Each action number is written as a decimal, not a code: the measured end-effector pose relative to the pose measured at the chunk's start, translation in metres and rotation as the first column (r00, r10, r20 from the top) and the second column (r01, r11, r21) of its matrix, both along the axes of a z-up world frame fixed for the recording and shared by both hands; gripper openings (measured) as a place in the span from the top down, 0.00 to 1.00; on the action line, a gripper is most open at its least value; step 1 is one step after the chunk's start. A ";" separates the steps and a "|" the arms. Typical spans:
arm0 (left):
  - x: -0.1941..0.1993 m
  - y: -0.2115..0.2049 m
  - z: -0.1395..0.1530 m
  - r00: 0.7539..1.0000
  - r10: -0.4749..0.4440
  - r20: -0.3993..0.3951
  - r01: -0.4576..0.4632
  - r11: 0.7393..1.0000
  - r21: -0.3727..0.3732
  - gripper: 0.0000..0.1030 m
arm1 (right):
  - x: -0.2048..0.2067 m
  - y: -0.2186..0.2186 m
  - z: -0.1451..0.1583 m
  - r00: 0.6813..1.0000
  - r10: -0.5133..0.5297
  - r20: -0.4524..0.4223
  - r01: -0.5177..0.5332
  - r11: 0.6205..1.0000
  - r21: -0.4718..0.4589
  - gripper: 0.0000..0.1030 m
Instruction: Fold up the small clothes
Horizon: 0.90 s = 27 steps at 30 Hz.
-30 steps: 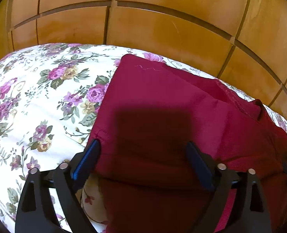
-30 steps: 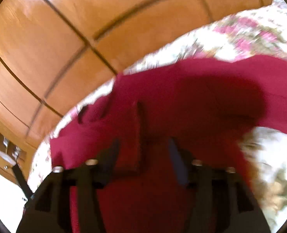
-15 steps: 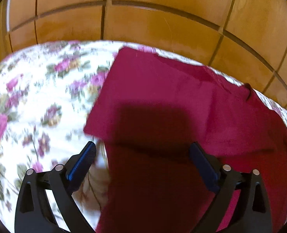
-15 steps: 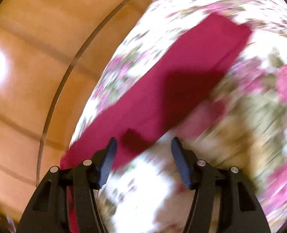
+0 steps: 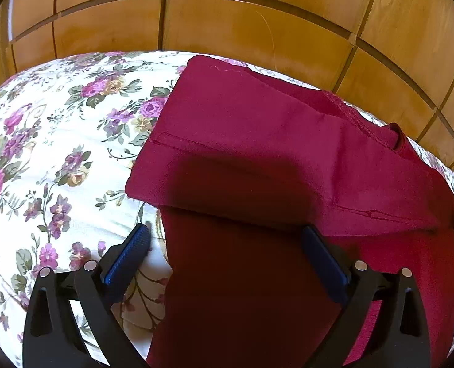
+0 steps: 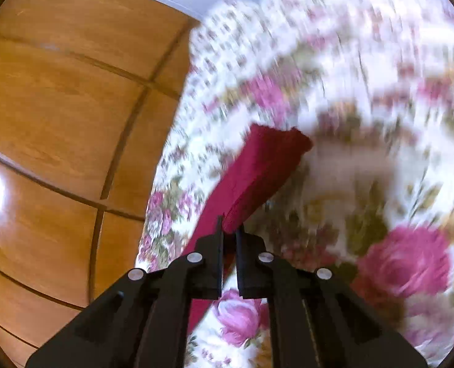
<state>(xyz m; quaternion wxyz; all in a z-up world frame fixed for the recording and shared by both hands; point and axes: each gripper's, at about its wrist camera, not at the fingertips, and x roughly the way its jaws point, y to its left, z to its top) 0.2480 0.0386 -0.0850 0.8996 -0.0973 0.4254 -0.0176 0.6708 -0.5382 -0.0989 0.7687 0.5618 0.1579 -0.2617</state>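
Right tongs (image 6: 229,230) clamped on an edge of the maroon garment (image 5: 257,159); left tongs (image 5: 227,245) gape wide above it, gripping nothing, on a floral bedspread (image 5: 58,153)

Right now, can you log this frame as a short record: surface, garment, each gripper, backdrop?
surface: floral bedsheet
garment: dark red garment, partly folded, one layer lying over another
left gripper: open, fingers either side of the cloth, not pressing it
right gripper: shut on an edge of the dark red garment; view blurred
backdrop: wooden panels
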 end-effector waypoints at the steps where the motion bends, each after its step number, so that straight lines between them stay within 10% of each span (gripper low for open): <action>1: 0.000 0.000 0.000 1.000 -0.003 -0.001 0.003 1.000 -0.002 0.04 | 0.017 0.002 -0.001 1.000 -0.003 -0.017 0.003 1.000 -0.011 0.95; 10: 0.003 -0.001 -0.001 1.000 -0.012 -0.007 0.012 1.000 -0.016 0.04 | 0.125 0.001 -0.001 0.991 0.017 -0.133 -0.014 1.000 0.021 0.95; 16: 0.000 0.005 0.000 1.000 -0.024 0.011 0.024 0.997 -0.068 0.04 | 0.204 0.044 0.083 0.987 0.073 -0.146 -0.096 0.983 -0.159 0.95; 27: -0.026 0.019 0.019 0.996 -0.075 0.039 0.080 0.982 -0.169 0.04 | 0.422 0.213 0.200 0.930 0.346 -0.127 -0.363 0.797 -0.484 0.94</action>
